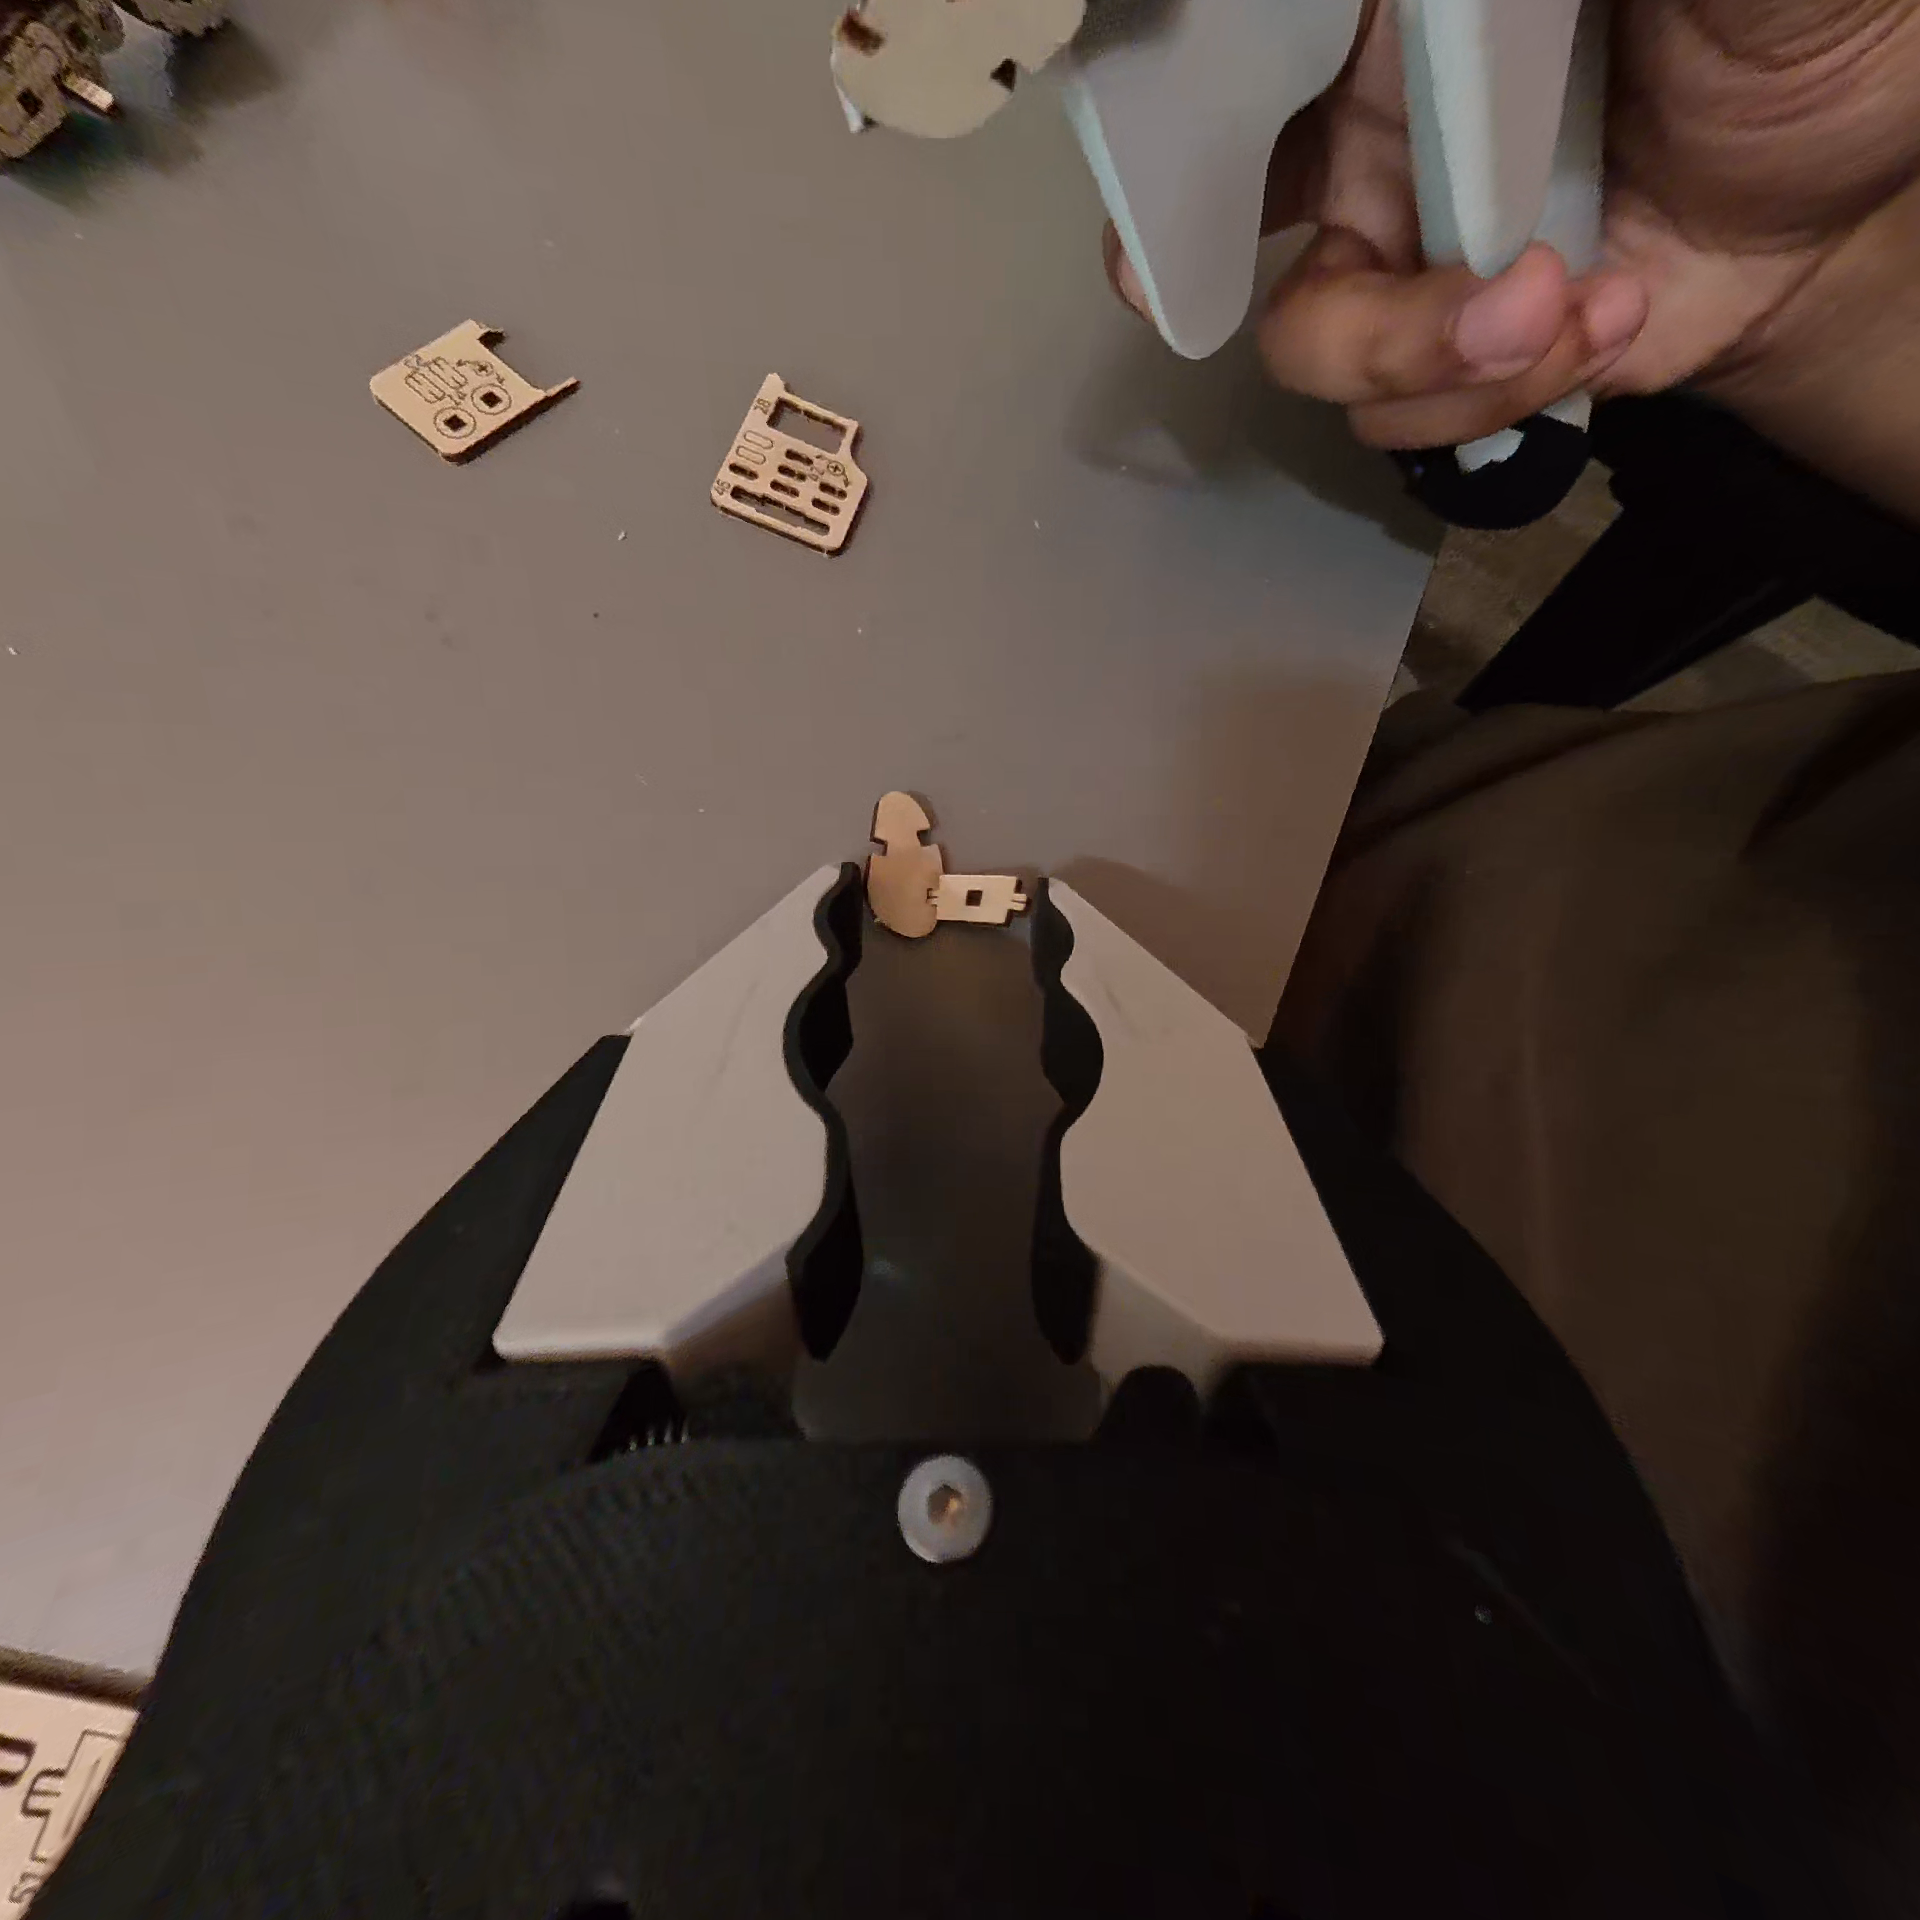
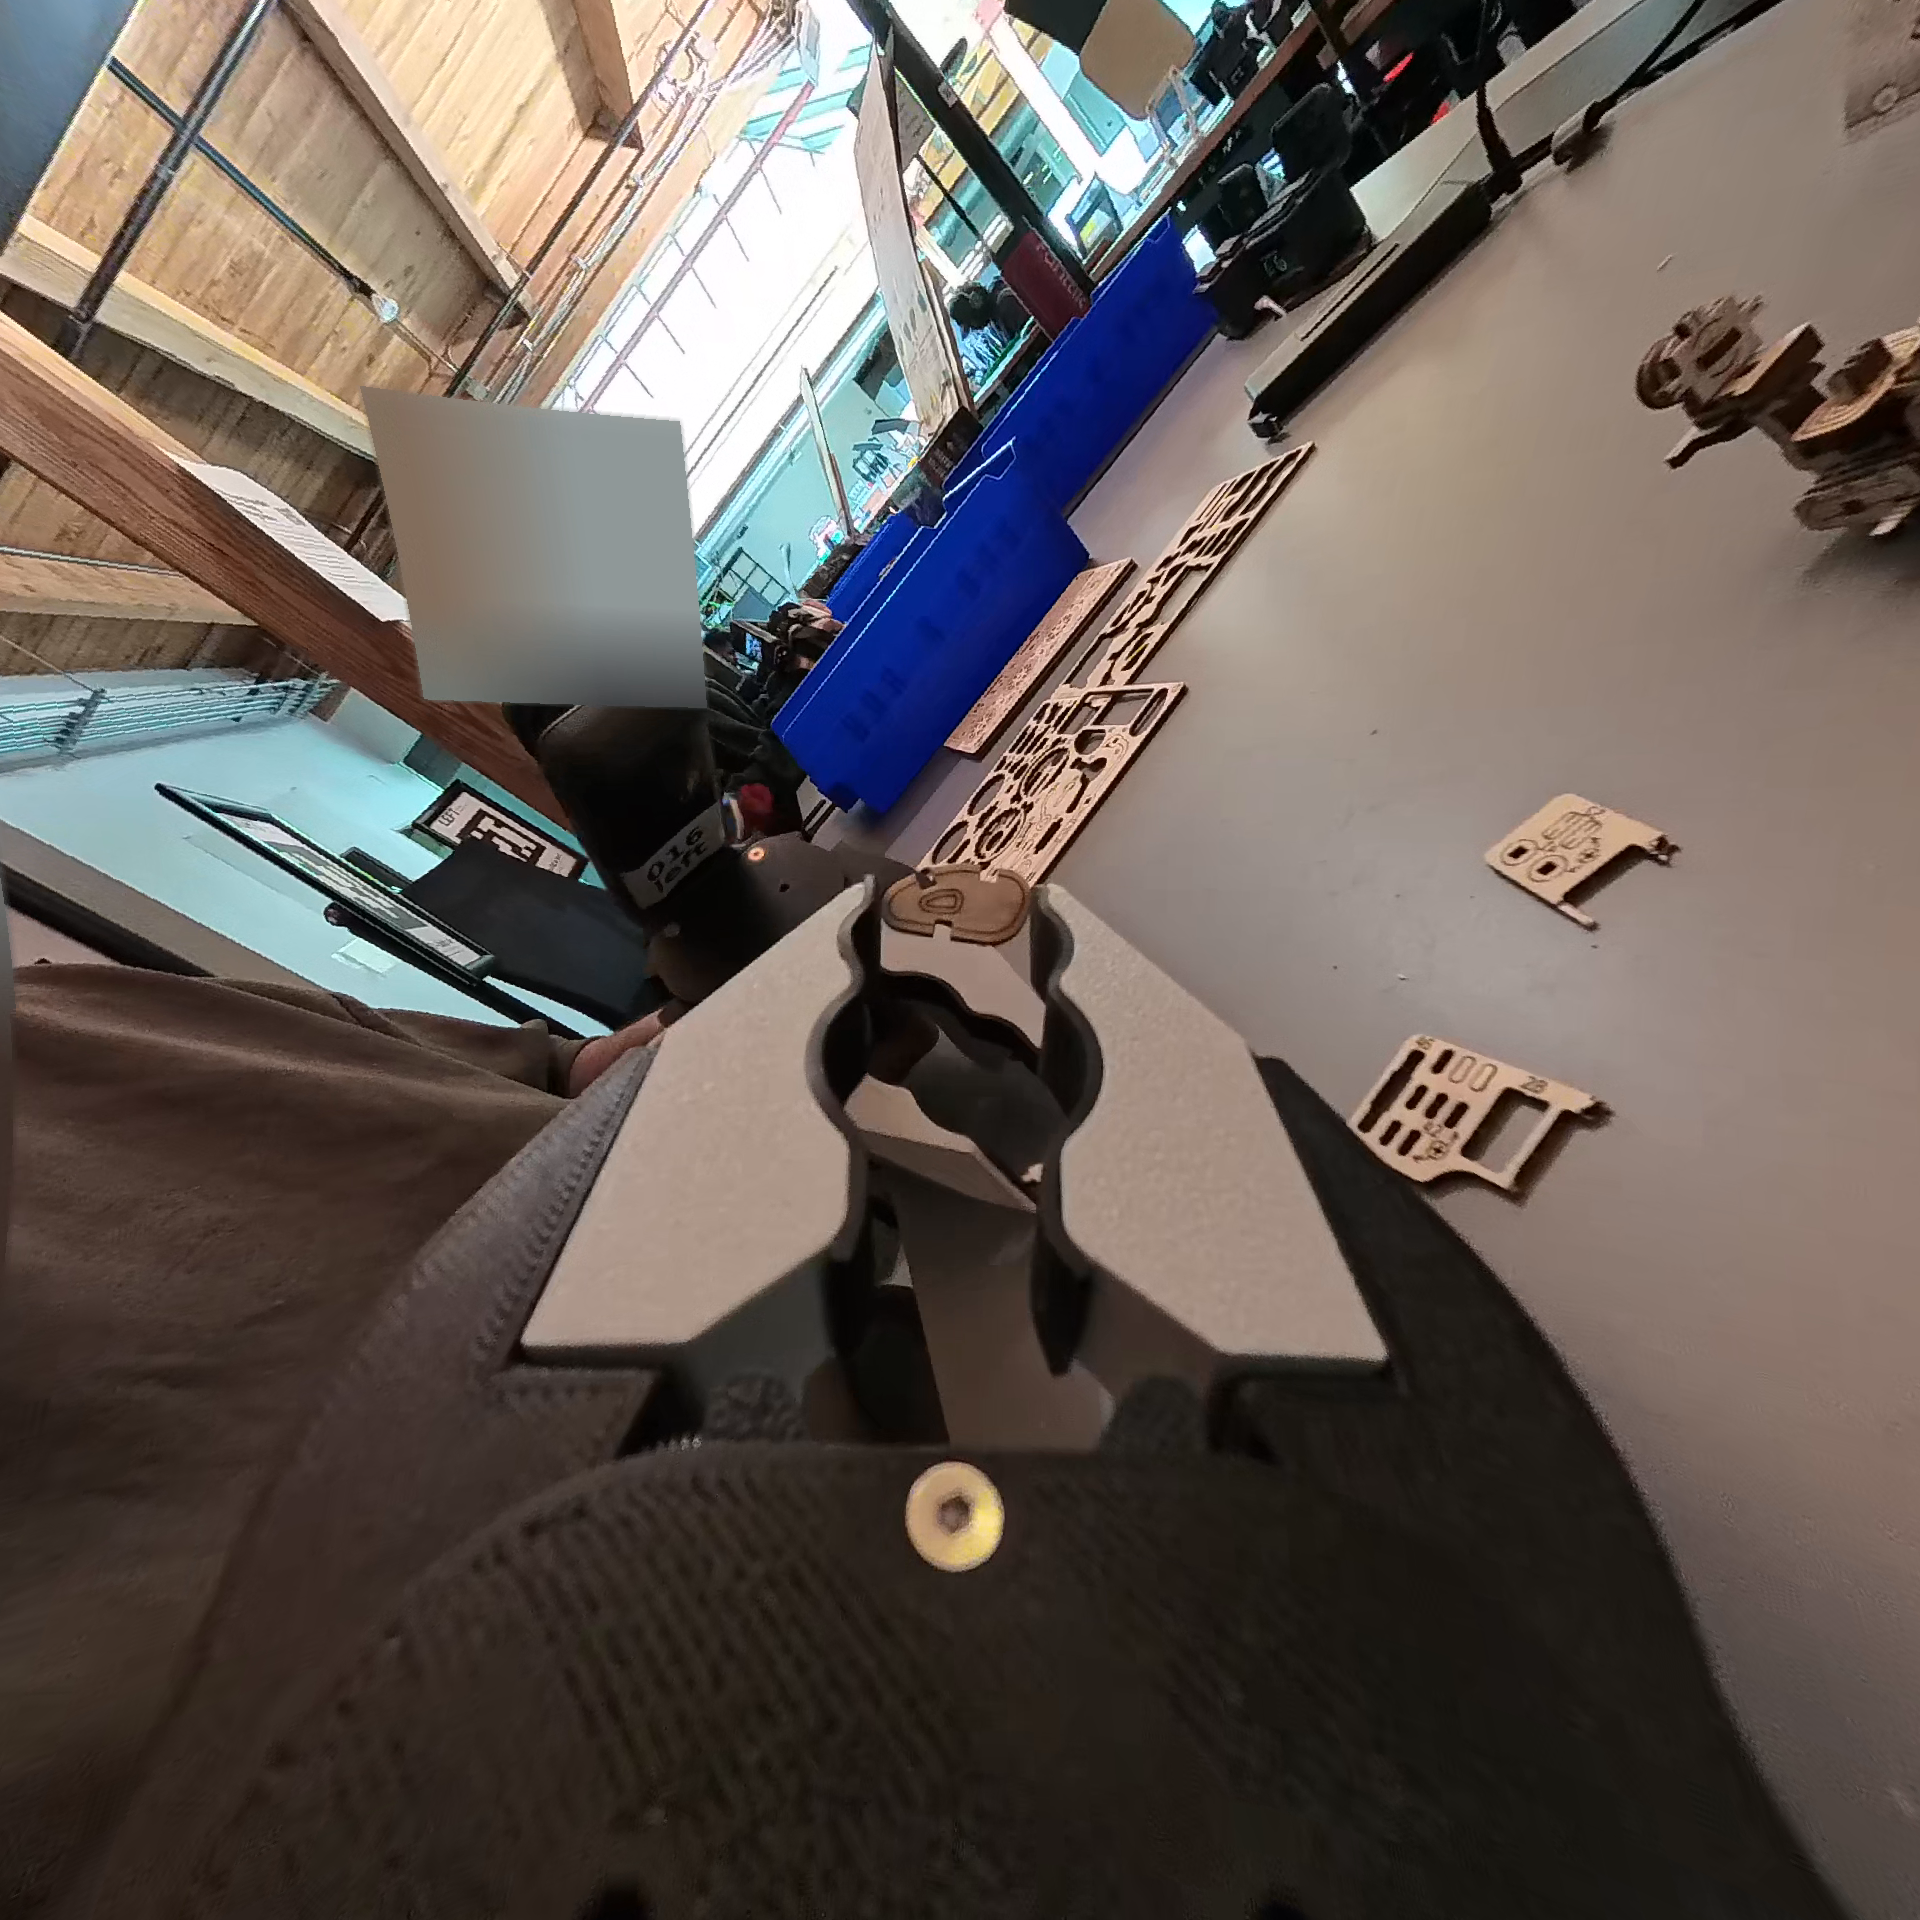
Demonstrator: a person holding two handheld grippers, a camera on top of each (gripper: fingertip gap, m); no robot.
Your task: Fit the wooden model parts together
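At mid-frame of the left wrist view, the left gripper (image 1: 943, 899) pinches a small rounded piece with a slotted tab (image 1: 935, 883). The right gripper (image 2: 951, 909) clenches a rounded panel (image 2: 956, 906) edgewise. Thin, light, brittle plywood: grip the flat faces, never the tabs.
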